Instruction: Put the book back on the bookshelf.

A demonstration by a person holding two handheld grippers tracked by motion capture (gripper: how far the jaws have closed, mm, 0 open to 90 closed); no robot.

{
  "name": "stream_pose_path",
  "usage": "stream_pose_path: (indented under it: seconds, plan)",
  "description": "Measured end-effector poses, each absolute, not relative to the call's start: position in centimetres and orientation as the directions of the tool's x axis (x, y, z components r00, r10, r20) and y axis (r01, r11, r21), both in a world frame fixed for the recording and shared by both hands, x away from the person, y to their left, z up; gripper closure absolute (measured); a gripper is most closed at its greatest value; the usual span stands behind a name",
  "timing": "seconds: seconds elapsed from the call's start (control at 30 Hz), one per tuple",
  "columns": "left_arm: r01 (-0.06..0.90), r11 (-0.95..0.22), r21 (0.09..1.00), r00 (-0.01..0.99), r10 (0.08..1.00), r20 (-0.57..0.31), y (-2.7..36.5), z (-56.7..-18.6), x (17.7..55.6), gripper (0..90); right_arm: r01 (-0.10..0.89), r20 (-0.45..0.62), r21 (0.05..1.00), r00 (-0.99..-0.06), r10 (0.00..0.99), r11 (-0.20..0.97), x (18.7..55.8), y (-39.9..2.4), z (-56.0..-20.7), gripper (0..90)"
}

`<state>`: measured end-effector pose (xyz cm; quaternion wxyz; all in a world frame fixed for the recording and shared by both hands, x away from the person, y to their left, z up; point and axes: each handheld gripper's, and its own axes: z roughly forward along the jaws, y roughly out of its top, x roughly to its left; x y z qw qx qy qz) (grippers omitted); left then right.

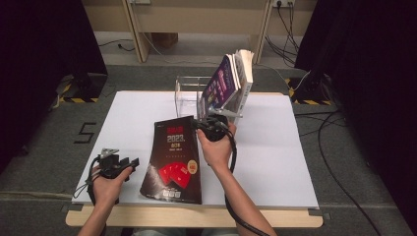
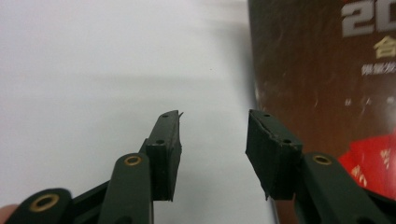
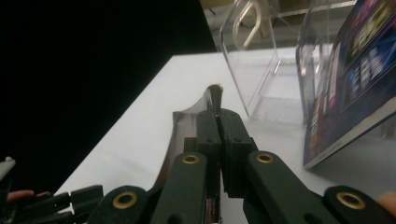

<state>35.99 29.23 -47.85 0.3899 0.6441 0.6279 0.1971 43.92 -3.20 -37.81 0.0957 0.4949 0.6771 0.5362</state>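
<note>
A dark book with red cards on its cover (image 1: 172, 160) lies lengthwise at the middle of the white table. My right gripper (image 1: 200, 124) is shut on its far right corner; in the right gripper view the jaws (image 3: 218, 114) pinch the thin cover edge (image 3: 187, 121). My left gripper (image 1: 133, 163) rests by the book's left side, open. In the left gripper view its jaws (image 2: 212, 123) stand apart over bare white table, with the book cover (image 2: 322, 70) just to the right.
A clear acrylic book stand (image 1: 189, 98) sits at the table's far middle, with a purple book (image 1: 223, 83) and others leaning in it, close to my right gripper. The white tabletop (image 1: 275, 162) spreads out to the right. Cables lie on the floor at the right.
</note>
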Motion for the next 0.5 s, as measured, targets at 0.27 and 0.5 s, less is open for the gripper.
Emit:
stream_pose_path:
  seconds: [0.27,0.5]
  plan:
    - [0.655,0.089,0.751,0.137,0.963,-0.233,29.1,-47.9,36.0,54.4,0.501,0.356,0.862,-0.492,0.794,-0.076,43.5,-4.0,-36.0,88.2]
    - [0.656,0.088,0.75,0.138,0.963,-0.233,29.0,-48.1,36.0,54.4,0.461,0.343,0.882,-0.491,0.801,-0.094,43.0,-4.5,-34.9,88.2]
